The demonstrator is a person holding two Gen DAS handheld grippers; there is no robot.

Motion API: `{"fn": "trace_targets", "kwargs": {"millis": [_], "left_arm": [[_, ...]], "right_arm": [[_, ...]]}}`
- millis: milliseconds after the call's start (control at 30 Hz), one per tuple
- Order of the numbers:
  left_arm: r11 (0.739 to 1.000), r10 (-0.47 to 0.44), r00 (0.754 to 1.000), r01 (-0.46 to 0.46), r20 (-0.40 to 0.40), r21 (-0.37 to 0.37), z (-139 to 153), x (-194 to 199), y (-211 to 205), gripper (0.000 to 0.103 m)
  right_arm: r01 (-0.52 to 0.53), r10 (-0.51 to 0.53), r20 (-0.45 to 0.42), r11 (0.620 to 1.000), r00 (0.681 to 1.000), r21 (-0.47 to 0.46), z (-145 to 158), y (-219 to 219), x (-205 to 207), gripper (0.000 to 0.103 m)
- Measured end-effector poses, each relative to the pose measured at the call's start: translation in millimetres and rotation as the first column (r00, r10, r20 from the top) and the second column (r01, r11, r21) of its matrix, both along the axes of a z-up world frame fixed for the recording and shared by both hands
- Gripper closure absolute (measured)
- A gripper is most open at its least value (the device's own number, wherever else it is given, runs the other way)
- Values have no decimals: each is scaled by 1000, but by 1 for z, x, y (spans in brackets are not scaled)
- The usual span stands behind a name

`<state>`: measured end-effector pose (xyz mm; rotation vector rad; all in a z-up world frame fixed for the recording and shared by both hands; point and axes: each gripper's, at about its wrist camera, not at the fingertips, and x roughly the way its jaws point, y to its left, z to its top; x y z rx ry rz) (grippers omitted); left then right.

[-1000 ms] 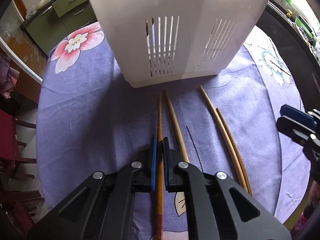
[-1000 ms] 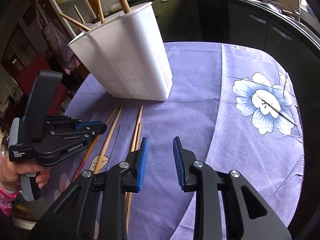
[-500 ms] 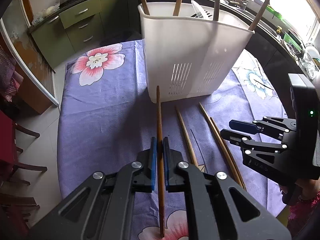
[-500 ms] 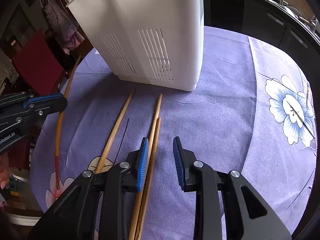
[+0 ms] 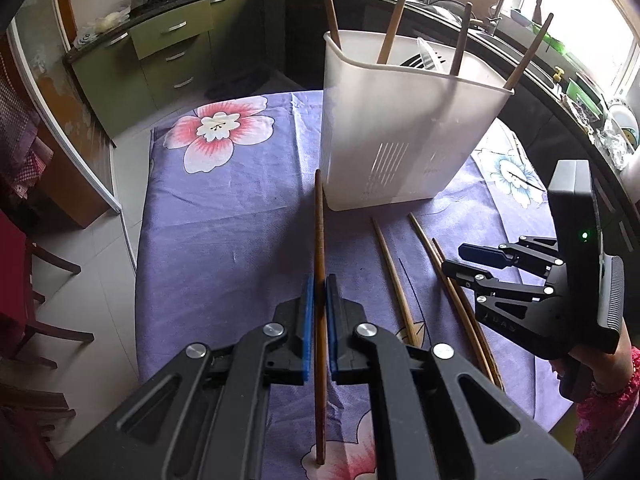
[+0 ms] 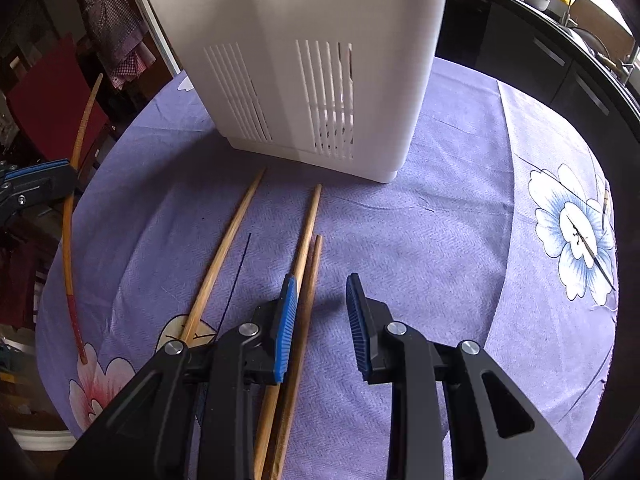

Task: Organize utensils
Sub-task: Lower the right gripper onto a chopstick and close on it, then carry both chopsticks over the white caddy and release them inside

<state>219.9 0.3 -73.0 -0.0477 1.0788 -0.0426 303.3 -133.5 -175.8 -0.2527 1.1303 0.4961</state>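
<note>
The left hand-held gripper (image 5: 319, 320) was clamped on a dark wooden chopstick (image 5: 319, 240), its blue pads pressed to either side of the shaft. The stick was lifted clear of the purple flowered cloth (image 5: 224, 216) on the worktop and pointed toward the near corner of the white slotted utensil holder (image 5: 400, 128). The right hand-held gripper (image 6: 321, 312) hung with its jaws apart and nothing between them, low over the cloth, its left pad just beside a pair of chopsticks (image 6: 308, 264) lying side by side. A third loose chopstick (image 6: 228, 248) lay a little farther to its left, tip toward the holder.

Four utensil handles already stood up out of the holder in the left wrist view, so the sorting looked partly done. Left to do, by my reading: the held stick had yet to go in over the rim, and the three on the cloth were not yet picked up
</note>
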Motion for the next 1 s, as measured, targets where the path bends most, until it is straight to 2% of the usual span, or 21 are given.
{"fn": "trace_targets", "kwargs": {"millis": [67,167,367,467,500,567,767,1000], "left_arm": [[1000,1,1000,-1,0,-5,1,-1,2,97],[1000,0,1000,0,-1,-6,1,-3,5,97],[1000,3,1000,-3,-3,-11,0,-3,6,97],[1000,-1,1000,1,3,-9,1,-3,4,97],[1000,-2,1000,2,7,-7,2,-4,3,97],[1000,-7,1000,7,14,-4,5,-5,3,97],[1000,-19,999,19,32,10,11,-10,3,97],[999,-38,997,37,69,9,26,-21,2,97]], "right_arm": [[14,-13,8,1000,1000,-24,-2,2,-1,78],[17,-17,-7,1000,1000,-9,-4,-1,-1,78],[-21,22,2,999,1000,-40,-7,15,-10,79],[-24,24,2,999,1000,-39,-8,20,-13,88],[-34,34,4,999,999,-41,-8,23,-15,94],[-40,41,14,998,999,-54,-8,28,-17,96],[-9,8,23,1000,1000,22,7,13,-21,98],[1,-16,98,989,995,147,58,-18,-41,98]]}}
